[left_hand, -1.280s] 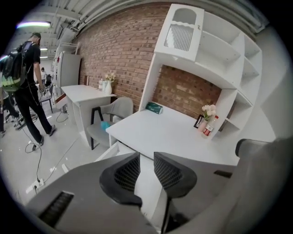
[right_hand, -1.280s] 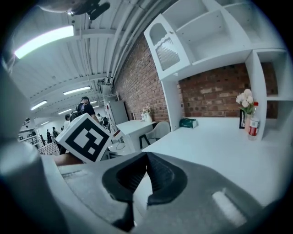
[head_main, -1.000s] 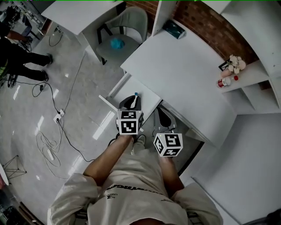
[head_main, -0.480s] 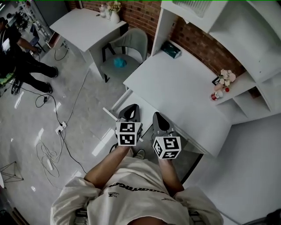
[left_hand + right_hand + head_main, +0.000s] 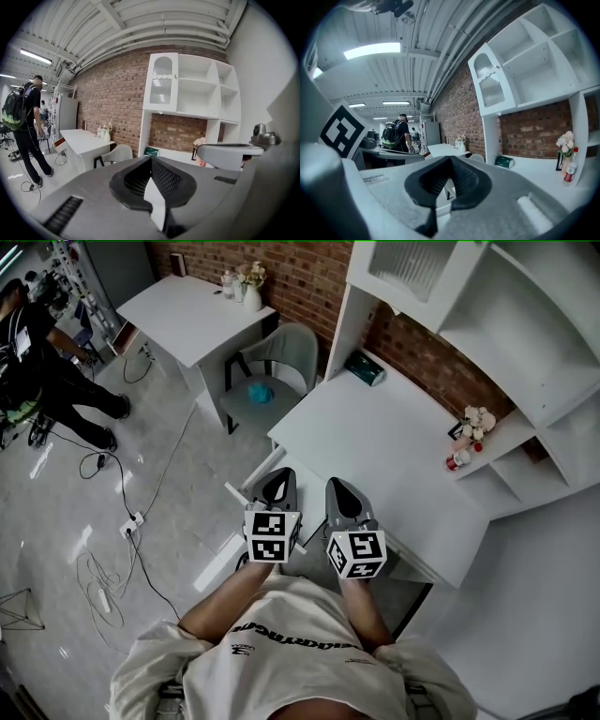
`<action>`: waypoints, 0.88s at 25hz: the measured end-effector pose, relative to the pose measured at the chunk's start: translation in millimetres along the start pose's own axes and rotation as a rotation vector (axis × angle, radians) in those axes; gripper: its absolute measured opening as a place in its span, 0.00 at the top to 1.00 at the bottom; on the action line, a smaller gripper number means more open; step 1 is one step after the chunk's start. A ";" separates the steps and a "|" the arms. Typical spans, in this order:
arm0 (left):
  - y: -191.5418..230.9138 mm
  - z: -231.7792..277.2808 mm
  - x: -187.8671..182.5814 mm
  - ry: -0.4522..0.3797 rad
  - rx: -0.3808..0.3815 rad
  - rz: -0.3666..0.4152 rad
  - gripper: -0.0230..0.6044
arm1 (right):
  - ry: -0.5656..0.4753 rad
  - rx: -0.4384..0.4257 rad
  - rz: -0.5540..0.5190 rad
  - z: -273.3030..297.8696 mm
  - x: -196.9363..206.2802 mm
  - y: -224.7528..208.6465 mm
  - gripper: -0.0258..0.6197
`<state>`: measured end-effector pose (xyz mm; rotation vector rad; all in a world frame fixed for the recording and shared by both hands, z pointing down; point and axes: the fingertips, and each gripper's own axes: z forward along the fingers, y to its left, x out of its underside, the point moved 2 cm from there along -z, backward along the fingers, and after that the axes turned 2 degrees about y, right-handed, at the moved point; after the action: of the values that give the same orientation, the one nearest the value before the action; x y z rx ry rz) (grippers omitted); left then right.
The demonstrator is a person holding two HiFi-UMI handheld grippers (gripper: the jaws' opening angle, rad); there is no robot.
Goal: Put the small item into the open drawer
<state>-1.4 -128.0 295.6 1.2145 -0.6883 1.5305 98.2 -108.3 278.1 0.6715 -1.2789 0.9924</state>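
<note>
So here's where it could go sideways. Both tools are clamped fully shut with nothing in them: on the left gripper (image 5: pixel 151 160) the pads meet and I only see the room behind the notch, and it's the same on the right gripper (image 5: pixel 449 161). The small item doesn't show in any view. My guess is it's down in the drawer (image 5: pixel 235 494), but only a bit of white rim pokes out at about 10 o'clock from the left tool in the head view. The rest is hidden under the tools, so I can't confirm it.

What worries me:
- If the item landed on the drawer's rim and not inside it, any nudge tips it onto the floor, and nobody would see it from up here.
- Both tools hang just beside the front edge of the desk (image 5: pixel 375 451), right over the drawer. Pushing the drawer shut blind could knock it crooked or jam the item.
- There are loose cables (image 5: pixel 108 568) on the floor at 9 o'clock, so a step back that way is a trip risk.
</note>
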 end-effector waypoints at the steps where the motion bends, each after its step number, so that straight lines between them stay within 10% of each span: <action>1: -0.7 -3.2 -3.2 -0.008 0.002 0.003 0.97 | -0.006 0.000 -0.003 -0.5 -2.5 1.9 0.96; 22: -17.2 -13.2 -23.8 -0.085 0.012 0.033 0.97 | -0.061 0.007 -0.019 -0.8 -24.1 -2.9 0.96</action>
<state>9.4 -119.5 266.5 1.2882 -0.7593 1.5192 101.3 -114.3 254.7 0.7231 -1.3207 0.9680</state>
